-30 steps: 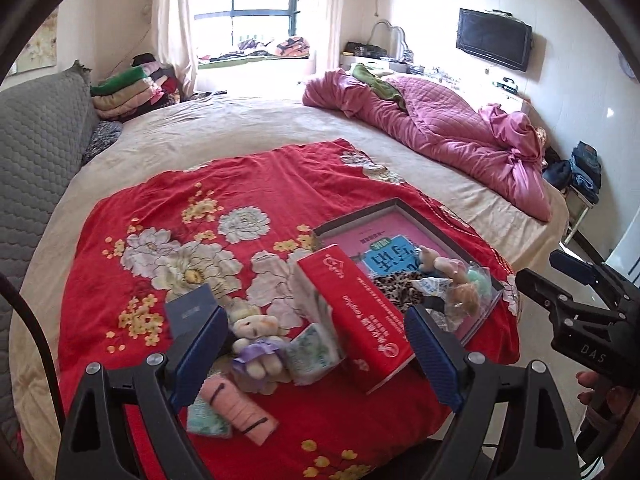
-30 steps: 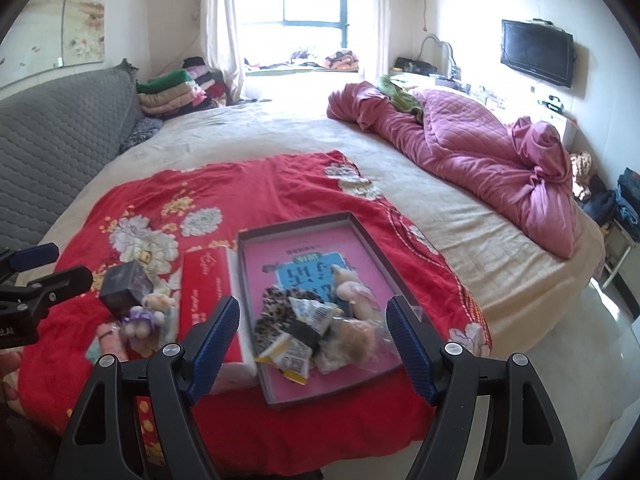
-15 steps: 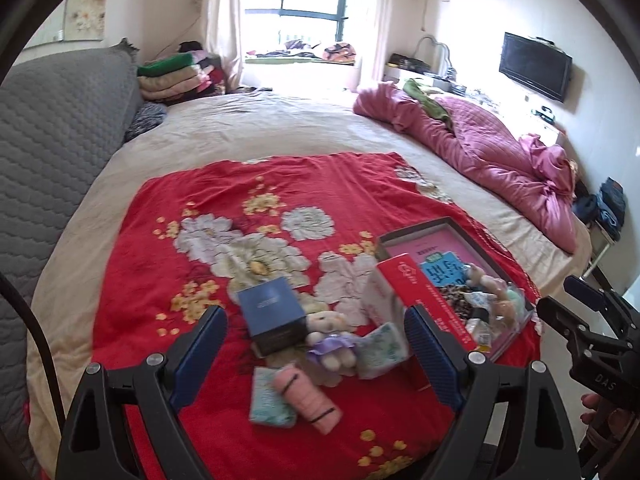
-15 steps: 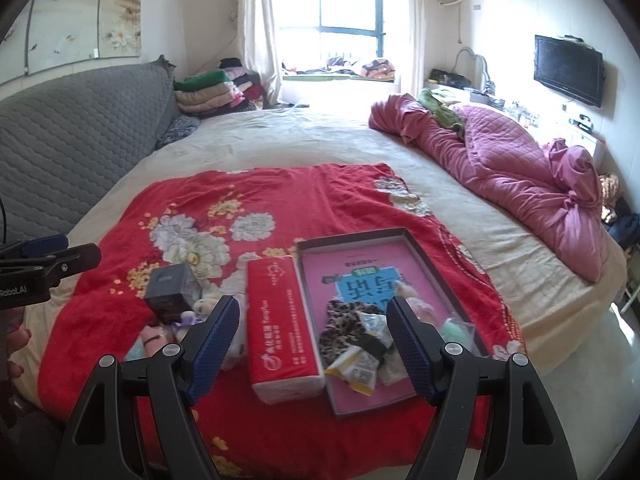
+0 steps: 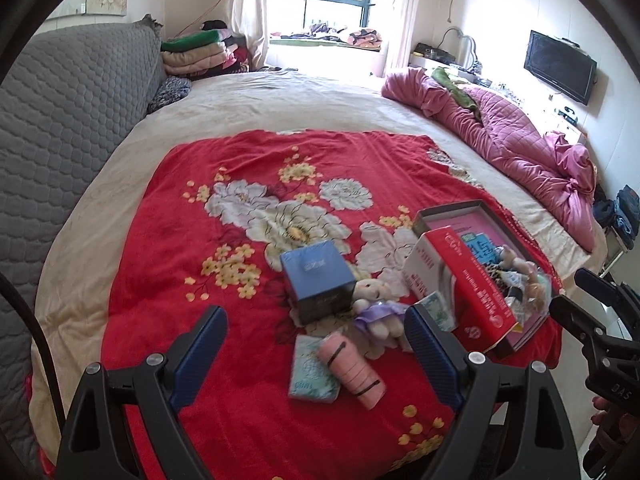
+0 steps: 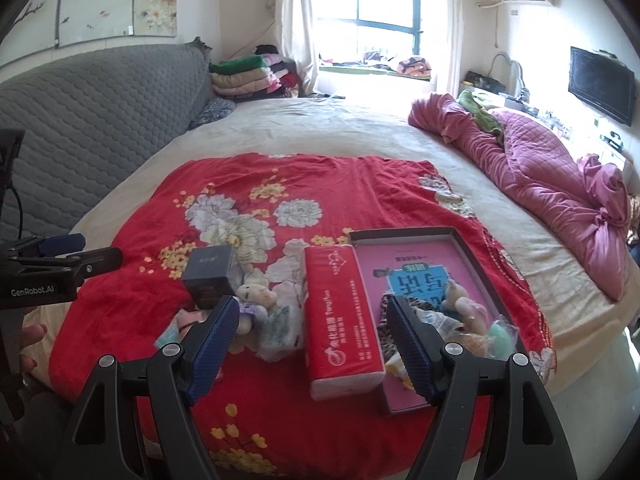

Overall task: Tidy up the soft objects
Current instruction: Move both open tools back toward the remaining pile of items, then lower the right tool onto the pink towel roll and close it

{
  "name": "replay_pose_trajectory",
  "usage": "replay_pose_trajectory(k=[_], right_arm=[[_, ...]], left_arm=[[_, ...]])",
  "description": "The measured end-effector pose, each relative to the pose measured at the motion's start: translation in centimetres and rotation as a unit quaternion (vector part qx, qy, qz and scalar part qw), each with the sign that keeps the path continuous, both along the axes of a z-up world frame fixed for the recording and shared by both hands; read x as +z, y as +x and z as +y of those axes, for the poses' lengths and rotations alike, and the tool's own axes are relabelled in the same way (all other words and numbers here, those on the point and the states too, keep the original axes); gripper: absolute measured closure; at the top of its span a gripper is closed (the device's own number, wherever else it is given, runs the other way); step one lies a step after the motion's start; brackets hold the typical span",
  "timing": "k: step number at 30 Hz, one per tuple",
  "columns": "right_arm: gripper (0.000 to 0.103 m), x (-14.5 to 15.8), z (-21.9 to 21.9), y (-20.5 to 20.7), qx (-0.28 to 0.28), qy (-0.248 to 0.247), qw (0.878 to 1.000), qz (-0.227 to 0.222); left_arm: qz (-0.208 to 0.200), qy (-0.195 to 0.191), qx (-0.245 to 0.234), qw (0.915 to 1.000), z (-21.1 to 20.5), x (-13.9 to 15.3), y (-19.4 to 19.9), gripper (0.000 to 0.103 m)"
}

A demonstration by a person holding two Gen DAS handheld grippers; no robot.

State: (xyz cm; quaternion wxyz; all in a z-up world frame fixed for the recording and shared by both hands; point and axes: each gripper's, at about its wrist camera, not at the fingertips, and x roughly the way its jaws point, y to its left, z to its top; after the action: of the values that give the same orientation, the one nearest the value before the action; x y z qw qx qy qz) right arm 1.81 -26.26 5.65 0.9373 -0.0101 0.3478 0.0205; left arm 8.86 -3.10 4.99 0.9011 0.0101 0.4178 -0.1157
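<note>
My left gripper (image 5: 316, 344) wide, empty, above pink roll (image 5: 352, 369) and plush bear (image 5: 378, 306) on red blanket (image 5: 192, 248). My right gripper (image 6: 314, 338) wide, empty; its view alone shows tray (image 6: 476, 256) floor, soft toys (image 6: 466, 304) inside, tissue pack (image 6: 340, 312) alongside.

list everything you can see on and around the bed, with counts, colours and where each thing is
floral blanket: 1, red, spread over the bed
tray: 1, dark rim, pink inside, right edge of blanket, holding small soft items
tissue pack: 1, red, beside the tray's left side
box: 1, blue, middle of blanket
plush bear: 1, cream with purple dress, right of box
rolled cloth: 1, pink, near edge
tissue packets: 2, pale green, by the roll and bear
quilt: 1, pink, far right of bed
headboard: 1, grey, left
TV: 1, black, right wall
left gripper: fingers open
right gripper: fingers open
</note>
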Motion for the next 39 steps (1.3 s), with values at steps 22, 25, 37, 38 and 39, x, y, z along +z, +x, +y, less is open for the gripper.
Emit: replay_pose_trajectory(k=[22, 25, 37, 38, 39], right_arm=[[0.026, -9.0, 7.5, 1.6, 0.093, -0.021, 0.993, 0.075], [0.026, -10.2, 8.2, 2.0, 0.102, -0.021, 0.991, 0.081], [0.026, -15.1, 9.5, 4.1, 0.15, 0.045, 0.981, 0.116], [0.026, -15.5, 9.7, 4.5, 0.152, 0.042, 0.98, 0.12], [0.026, -15.9, 9.9, 4.9, 0.153, 0.04, 0.98, 0.123]], left_arm=[[0.092, 0.052, 0.002, 0.9944, 2.0, -8.5, 0.4, 0.013], [0.102, 0.054, -0.002, 0.9933, 1.8, -9.3, 0.6, 0.013], [0.135, 0.066, -0.021, 0.9885, 0.7, -12.4, 1.5, 0.013], [0.137, 0.067, -0.023, 0.9881, 0.6, -12.6, 1.6, 0.013], [0.138, 0.068, -0.024, 0.9878, 0.5, -12.7, 1.7, 0.013]])
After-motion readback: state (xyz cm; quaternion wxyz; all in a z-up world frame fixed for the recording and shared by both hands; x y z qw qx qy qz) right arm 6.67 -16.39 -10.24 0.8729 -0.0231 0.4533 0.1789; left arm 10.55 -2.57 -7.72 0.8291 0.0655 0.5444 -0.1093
